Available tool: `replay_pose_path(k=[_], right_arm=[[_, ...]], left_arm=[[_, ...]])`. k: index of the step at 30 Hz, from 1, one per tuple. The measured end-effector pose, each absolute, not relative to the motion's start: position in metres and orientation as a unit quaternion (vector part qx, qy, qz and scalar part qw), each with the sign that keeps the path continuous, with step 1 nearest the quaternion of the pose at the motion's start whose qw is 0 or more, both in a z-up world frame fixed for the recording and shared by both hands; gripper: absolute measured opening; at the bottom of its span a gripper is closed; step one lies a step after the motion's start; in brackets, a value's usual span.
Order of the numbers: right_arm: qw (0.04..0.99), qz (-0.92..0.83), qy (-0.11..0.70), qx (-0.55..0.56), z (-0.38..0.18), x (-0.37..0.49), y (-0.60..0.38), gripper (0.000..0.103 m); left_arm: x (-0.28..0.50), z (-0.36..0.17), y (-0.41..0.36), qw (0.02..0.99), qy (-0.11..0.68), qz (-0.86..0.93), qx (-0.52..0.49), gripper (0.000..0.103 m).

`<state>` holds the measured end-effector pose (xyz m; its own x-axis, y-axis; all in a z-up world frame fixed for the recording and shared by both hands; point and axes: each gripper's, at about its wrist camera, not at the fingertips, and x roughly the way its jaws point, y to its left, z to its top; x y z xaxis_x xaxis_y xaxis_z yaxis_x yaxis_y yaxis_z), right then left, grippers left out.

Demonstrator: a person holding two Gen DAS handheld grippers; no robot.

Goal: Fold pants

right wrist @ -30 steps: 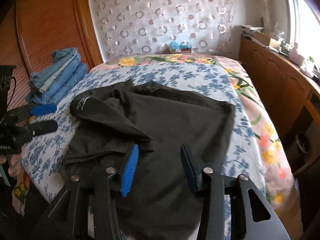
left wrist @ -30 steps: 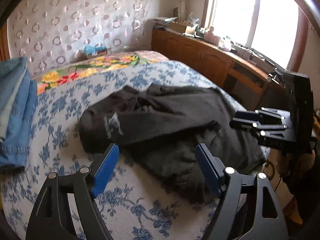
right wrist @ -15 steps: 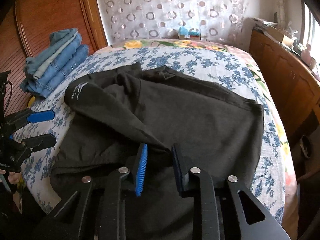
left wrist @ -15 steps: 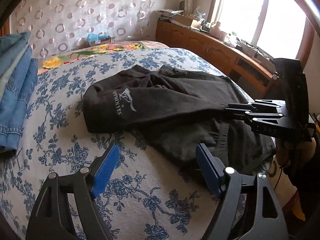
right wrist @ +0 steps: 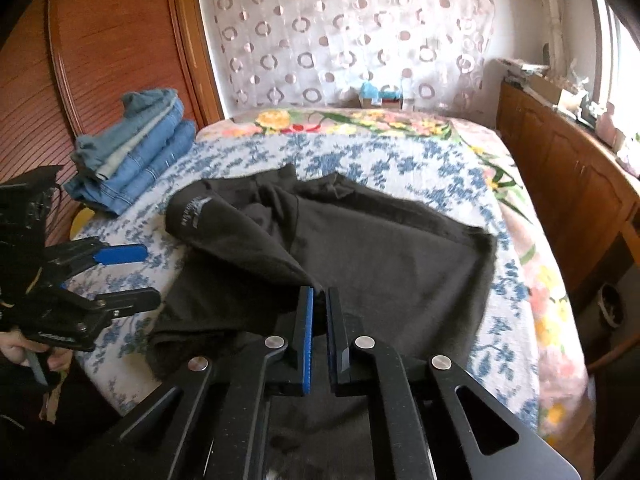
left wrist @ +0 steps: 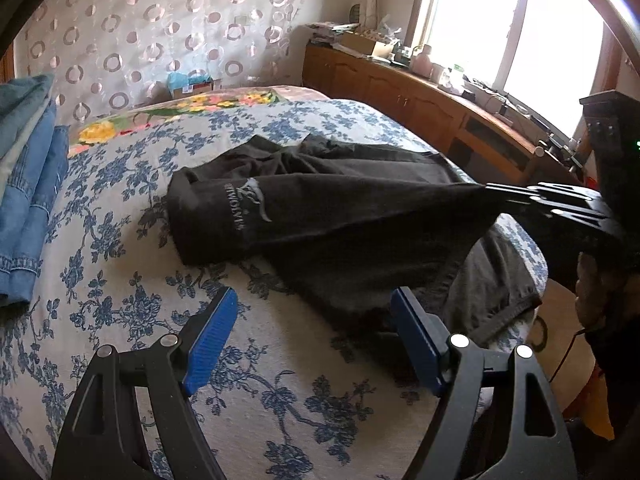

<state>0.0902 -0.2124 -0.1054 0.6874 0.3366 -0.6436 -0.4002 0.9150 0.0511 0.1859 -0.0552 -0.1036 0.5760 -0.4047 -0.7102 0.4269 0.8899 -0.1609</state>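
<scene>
Dark grey pants (left wrist: 320,216) with a pale logo lie crumpled on the blue-flowered bedspread (left wrist: 120,280). My right gripper (right wrist: 319,292) is shut on a fold of the pants (right wrist: 380,264) near the bed's front edge. In the left wrist view that right gripper (left wrist: 492,190) holds the cloth off the bed, stretched into a taut peak. My left gripper (left wrist: 314,294) is open just above the bedspread, at the near hem of the pants, with nothing between its pads. The right wrist view shows the left gripper (right wrist: 148,276) at the left, beside the pants and held by a hand.
A stack of folded jeans (right wrist: 136,160) sits at the bed's left side by a wooden headboard (right wrist: 100,60). A long wooden cabinet (left wrist: 420,104) with clutter runs under the window on the right. A small box (right wrist: 380,96) stands past the far end of the bed.
My right gripper's jaws closed onto a fold of the pants and raised it, pulling the cloth taut. My left gripper stayed open in about the same place.
</scene>
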Motion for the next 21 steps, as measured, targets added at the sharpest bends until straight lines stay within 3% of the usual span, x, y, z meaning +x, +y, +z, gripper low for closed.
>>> replay_pose_path(k=[21], right_arm=[[0.922, 0.145, 0.357, -0.034, -0.087, -0.009, -0.265, 0.005]], left_arm=[[0.161, -0.087, -0.076, 0.889, 0.373, -0.264, 0.019, 0.08]])
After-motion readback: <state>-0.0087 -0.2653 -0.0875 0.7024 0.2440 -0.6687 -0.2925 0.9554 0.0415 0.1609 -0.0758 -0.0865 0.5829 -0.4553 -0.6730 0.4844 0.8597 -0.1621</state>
